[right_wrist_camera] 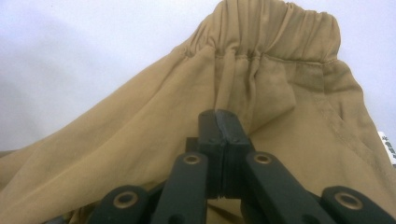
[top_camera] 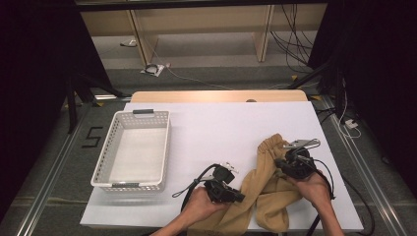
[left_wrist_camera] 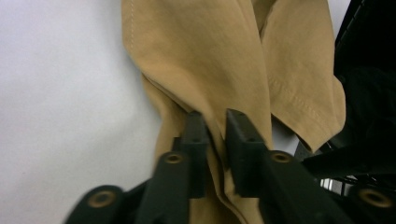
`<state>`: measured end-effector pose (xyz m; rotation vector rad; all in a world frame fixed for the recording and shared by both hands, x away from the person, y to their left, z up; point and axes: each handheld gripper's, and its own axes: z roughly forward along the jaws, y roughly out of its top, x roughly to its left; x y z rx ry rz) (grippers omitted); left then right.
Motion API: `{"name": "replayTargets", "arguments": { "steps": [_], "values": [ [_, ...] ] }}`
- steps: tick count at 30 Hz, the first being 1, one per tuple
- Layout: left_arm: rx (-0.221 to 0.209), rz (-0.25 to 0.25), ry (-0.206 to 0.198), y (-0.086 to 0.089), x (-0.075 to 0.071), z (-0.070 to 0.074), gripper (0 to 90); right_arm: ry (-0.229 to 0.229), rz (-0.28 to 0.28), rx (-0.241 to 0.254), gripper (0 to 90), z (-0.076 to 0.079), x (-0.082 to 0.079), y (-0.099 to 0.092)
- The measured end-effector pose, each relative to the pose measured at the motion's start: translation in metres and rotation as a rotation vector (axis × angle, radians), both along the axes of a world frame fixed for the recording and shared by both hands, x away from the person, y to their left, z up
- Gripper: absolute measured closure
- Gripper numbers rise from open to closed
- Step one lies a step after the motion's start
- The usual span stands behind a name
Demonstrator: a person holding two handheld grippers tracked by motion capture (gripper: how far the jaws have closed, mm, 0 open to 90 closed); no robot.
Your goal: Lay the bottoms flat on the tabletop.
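My right gripper (right_wrist_camera: 223, 122) has its jaws pressed together, and tan cloth bunches up around their tips, so I judge it has pinched a fold of the tan trousers (top_camera: 268, 184) just below the gathered waistband (right_wrist_camera: 275, 35). Whether the fold runs deep between the pads I cannot tell. My left gripper (left_wrist_camera: 215, 122) has a narrow gap between its jaws with a ridge of a trouser leg caught in it; the pads press on the cloth from both sides. The trousers lie crumpled between my two hands, near the table's front edge. The white basket (top_camera: 110, 147) stands well apart, beyond my left gripper.

The risk I see: either hold may be only a thin fold, so a lift could let the cloth slide out. A pull apart could also drag the hanging leg off the white table (top_camera: 221, 123).
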<state>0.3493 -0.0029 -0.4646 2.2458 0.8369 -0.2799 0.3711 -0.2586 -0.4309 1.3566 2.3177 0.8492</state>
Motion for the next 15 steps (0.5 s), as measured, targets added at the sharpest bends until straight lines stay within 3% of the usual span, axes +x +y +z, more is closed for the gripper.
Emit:
{"name": "replayTargets", "arguments": {
  "steps": [6, 15],
  "values": [
    [-0.033, 0.035, -0.042, 0.011, 0.005, 0.008, 87.1, -0.023, 0.007, 0.011, 87.0, 0.002, 0.0, 0.0],
    [-0.059, 0.167, -0.108, 0.05, 0.024, 0.024, 87.5, -0.048, -0.039, 0.038, 71.4, 0.011, -0.002, -0.012]
  ]
}}
